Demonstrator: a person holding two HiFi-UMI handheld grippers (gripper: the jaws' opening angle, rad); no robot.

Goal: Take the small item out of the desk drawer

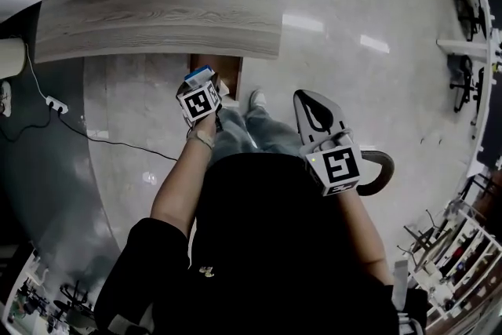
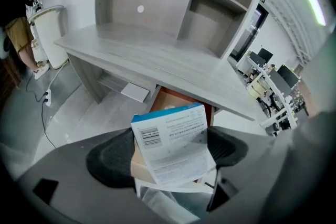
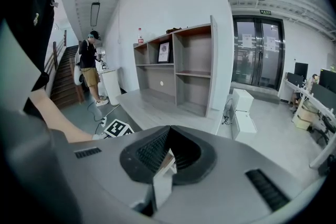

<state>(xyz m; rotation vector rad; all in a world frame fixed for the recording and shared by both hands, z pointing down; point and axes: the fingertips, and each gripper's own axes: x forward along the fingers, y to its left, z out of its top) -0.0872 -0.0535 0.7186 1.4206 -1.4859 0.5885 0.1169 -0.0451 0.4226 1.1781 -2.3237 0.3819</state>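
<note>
At centre frame, the left gripper (image 1: pixel 201 82) has its fingers (image 2: pixel 110 157) clamped on the small box (image 2: pixel 173 144), above the open drawer (image 2: pixel 178 99) under the surface (image 1: pixel 157 12). Removal looks essentially done. The right gripper (image 3: pixel 167 150), fingers together, holds nothing.

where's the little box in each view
Head view: box at centre-left, held by the left gripper over the open drawer.
Left gripper view: lower centre, clamped between the jaws.
Right gripper view: not made out; only the left gripper's marker cube shows.
Shared landmark: the grey desk.
</note>
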